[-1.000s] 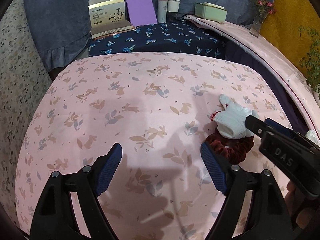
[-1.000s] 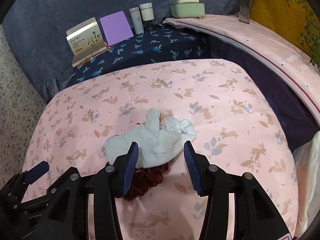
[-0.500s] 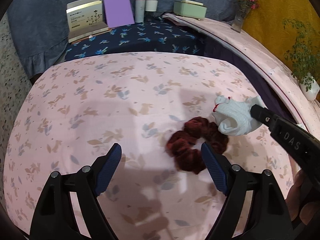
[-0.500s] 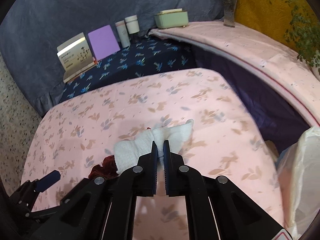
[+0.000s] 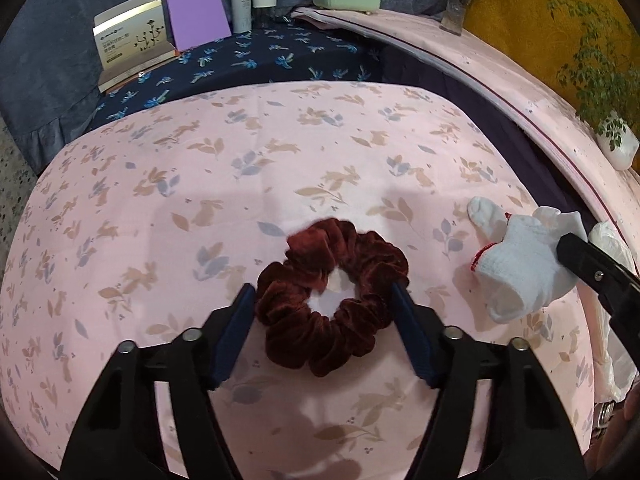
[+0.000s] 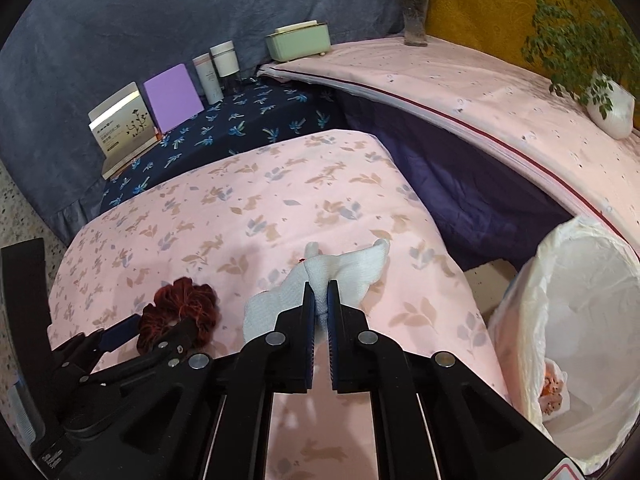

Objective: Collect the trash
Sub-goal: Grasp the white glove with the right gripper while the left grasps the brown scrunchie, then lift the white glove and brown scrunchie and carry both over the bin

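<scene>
Our right fingers (image 6: 309, 300) are pinched on the white sock (image 6: 352, 270), holding it above the pink sheet (image 6: 256, 216); our left fingers (image 5: 240, 320) stand wide, one on each side of the red scrunchie (image 5: 332, 296).

Only the right view shows the bin (image 6: 580, 320), lined with a white bag, just right of the sheet's edge and near the sock, with a small scrap inside it. The left view shows the scrunchie whole, lying flat between the left fingers, and the sock (image 5: 516, 268) off to its right, apart from it.

The sheet covers a desk. Behind it a dark blue floral cloth (image 6: 240, 128) carries a box (image 6: 124, 128), a purple card (image 6: 172, 98) and two bottles (image 6: 216, 70). A second pink cloth to the right bears a green case (image 6: 298, 42), a vase (image 6: 416, 12) and a potted plant (image 6: 608, 108).
</scene>
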Demonstrator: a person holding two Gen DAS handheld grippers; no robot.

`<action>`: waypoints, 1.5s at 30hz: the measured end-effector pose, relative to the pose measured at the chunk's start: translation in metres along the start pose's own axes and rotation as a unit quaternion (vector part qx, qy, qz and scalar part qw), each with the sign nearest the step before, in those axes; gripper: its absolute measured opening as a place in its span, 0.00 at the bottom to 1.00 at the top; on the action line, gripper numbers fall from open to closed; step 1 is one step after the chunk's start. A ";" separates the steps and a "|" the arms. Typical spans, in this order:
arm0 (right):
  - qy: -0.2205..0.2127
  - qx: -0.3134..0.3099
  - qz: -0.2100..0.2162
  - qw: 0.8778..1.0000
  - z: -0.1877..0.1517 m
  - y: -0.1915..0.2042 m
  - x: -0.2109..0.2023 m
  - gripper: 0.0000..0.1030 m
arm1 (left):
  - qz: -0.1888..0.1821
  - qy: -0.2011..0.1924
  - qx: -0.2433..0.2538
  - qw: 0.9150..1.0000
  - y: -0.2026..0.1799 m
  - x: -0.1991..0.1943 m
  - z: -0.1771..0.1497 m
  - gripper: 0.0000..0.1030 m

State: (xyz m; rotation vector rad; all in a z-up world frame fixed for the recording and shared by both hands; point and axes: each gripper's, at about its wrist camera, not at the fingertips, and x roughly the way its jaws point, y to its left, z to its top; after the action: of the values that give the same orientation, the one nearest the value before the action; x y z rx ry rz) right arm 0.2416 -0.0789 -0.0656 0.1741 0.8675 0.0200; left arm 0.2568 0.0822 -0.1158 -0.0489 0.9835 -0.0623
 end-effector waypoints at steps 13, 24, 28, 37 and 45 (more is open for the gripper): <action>-0.030 0.025 -0.004 0.999 -0.001 -0.034 -0.043 0.06 | -0.002 -0.026 0.038 0.999 -0.045 -0.036 0.000 0.11; -0.086 0.048 -0.020 0.995 0.005 -0.078 -0.113 0.06 | -0.027 -0.078 0.086 0.993 -0.111 -0.100 0.002 0.11; -0.104 0.059 -0.030 0.992 0.004 -0.098 -0.135 0.06 | -0.040 -0.092 0.105 0.989 -0.138 -0.118 0.000 0.11; -0.129 0.089 -0.056 0.986 -0.006 -0.150 -0.172 0.06 | -0.061 -0.105 0.150 0.981 -0.196 -0.138 -0.014 0.11; -0.135 0.112 -0.073 0.982 -0.020 -0.188 -0.189 0.06 | -0.076 -0.107 0.186 0.974 -0.237 -0.144 -0.026 0.11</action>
State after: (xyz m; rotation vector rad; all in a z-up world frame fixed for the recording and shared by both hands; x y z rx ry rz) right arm 0.0939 -0.2775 0.0341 0.3155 0.6081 -0.2340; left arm 0.1478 -0.1435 0.0057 0.2092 0.7388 -0.3741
